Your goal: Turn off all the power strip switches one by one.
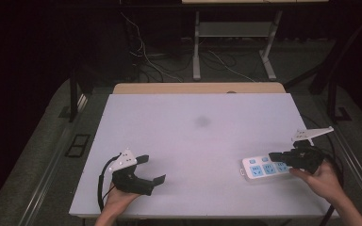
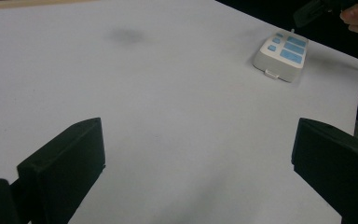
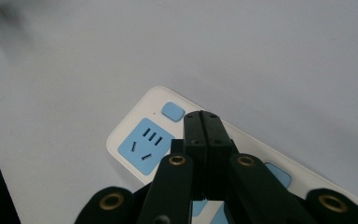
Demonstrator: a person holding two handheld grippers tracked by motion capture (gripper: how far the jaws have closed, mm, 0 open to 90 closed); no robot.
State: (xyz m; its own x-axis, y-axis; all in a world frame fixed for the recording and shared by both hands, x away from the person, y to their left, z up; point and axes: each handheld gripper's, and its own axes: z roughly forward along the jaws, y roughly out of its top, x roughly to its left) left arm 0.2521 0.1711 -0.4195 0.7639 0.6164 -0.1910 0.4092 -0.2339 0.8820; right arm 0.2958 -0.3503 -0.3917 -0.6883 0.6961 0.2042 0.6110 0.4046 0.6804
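A white power strip (image 1: 264, 167) with blue sockets lay near the right edge of the white table (image 1: 188, 141). Directly above the strip, the right gripper (image 1: 275, 156) hovered with its jaws clenched together, nothing between them. Well to the left of the strip, near the table's front edge, the left gripper (image 1: 152, 169) rested with its jaws spread wide, grasping nothing.

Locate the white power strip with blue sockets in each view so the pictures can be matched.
High view: power strip at lower right, under the right gripper.
Left gripper view: upper right, near the table edge.
Right gripper view: lower centre, beneath the shut jaws.
Shared landmark: the white table.
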